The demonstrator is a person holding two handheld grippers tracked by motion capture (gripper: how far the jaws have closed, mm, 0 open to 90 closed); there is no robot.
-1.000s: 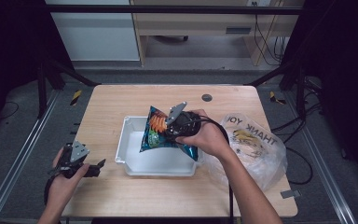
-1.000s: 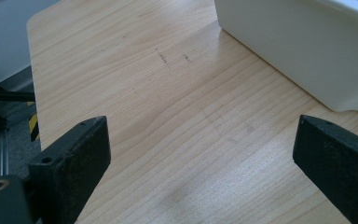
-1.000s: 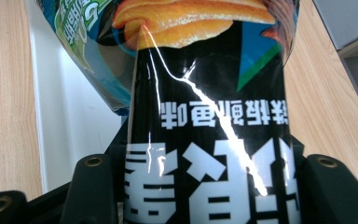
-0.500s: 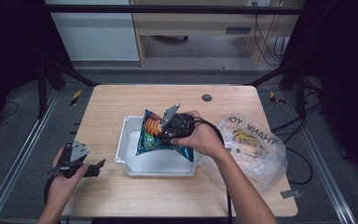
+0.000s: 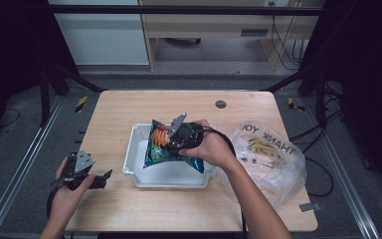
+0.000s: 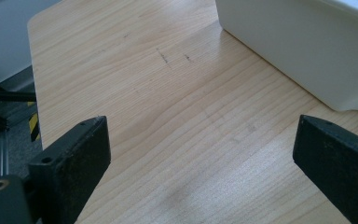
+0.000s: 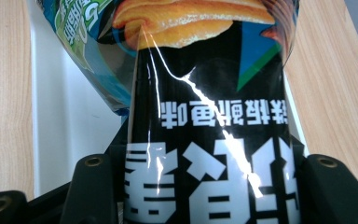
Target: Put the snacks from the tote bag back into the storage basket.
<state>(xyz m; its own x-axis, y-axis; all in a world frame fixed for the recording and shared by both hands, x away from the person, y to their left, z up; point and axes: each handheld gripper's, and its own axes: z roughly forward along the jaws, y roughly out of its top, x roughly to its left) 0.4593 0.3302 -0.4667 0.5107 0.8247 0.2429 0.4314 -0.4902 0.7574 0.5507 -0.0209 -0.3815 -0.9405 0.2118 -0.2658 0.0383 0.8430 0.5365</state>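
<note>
Right hand-held gripper point(image 5: 171, 142) clamps chip bag point(image 5: 161, 149) above white bin's point(image 5: 169, 177) rim; left point(image 5: 102, 178) wide.

- Overhead light is falling evenly on the table point(image 5: 129, 107); the surroundings beyond its edges are sitting in deep shadow.
- The high view is showing soft, slightly grainy detail.
- Glare is streaking in white lines across the glossy snack bag point(image 7: 214, 116) in the right gripper view.
- In the left gripper view the wood grain is reading sharp, while the near black jaws are blurring slightly.
</note>
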